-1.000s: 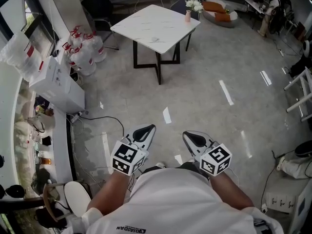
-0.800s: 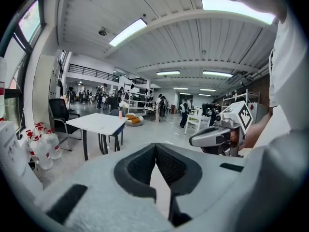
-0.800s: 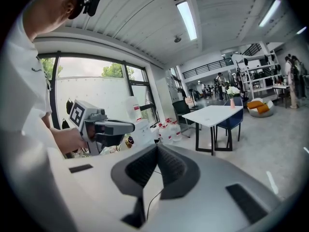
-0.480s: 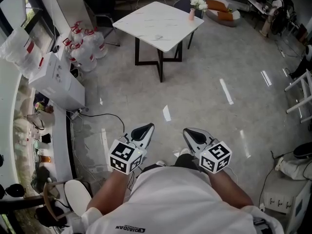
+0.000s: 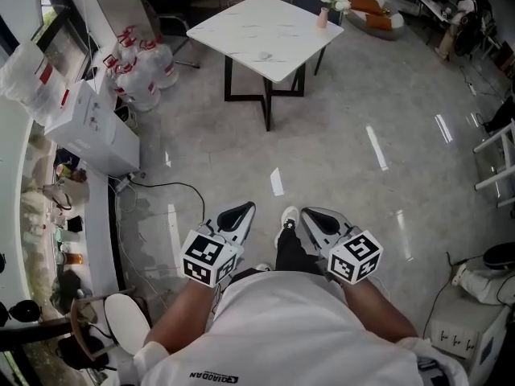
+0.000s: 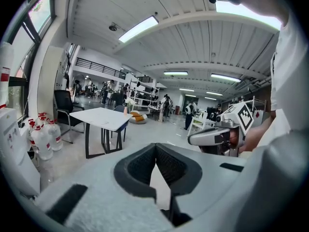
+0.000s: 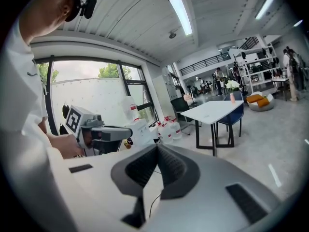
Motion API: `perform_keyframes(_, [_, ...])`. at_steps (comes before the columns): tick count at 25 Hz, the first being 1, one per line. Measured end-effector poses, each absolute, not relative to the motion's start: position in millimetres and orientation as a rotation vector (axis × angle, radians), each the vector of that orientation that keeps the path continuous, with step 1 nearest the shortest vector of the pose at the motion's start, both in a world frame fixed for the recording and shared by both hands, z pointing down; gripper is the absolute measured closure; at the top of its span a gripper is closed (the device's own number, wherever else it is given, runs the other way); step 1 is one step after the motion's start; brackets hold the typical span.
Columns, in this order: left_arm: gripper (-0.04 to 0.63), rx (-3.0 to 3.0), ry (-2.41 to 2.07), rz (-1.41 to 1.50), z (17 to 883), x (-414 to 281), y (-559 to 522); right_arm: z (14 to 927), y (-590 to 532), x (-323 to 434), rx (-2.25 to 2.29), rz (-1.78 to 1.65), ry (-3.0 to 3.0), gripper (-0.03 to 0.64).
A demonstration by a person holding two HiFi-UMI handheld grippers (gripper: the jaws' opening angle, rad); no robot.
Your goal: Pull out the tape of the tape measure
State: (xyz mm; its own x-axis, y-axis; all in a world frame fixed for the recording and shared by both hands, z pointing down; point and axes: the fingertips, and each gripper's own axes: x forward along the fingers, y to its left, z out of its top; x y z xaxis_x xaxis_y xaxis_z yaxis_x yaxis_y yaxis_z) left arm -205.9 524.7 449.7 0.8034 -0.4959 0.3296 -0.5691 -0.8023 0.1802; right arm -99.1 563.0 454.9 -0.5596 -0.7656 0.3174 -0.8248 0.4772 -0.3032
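Left gripper (image 5: 238, 211) shut, nothing in it; right gripper (image 5: 312, 215) same, grey shells meeting at the tip with ribbed black pads forming a V behind. Both are held side by side, low in front of the white shirt (image 5: 282, 328), apart from each other and pointing toward the table (image 5: 241, 22). Versus a second ago: a white shoe (image 5: 287, 215) and dark trouser leg now show between the grippers, and the table has slid up and right in the head view; the grippers sit at about the same spot in frame. Table is a square white marble-look top on a black crossed frame, well apart from both grippers. Pink vase (image 5: 323, 18) with white flowers stands at its far corner. Floor (image 5: 338, 151) is glossy grey with light streaks. Clear jugs (image 5: 141, 71) with red labels sit by a white box (image 5: 88, 127); a black cable (image 5: 165, 187) lies on the floor. Tape measure: can't pick it out. There is only a small pale blob (image 5: 264, 55) on the tabletop, too small to identify. The shirt hides the person's lower body.
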Motion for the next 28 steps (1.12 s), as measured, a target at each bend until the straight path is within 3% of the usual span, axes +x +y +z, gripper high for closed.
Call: perform_keyframes(28, [0.586, 2.750, -0.980, 0.420, 415, -64, 251, 424, 273, 38, 1.294, 0.538, -2.725, 0.612])
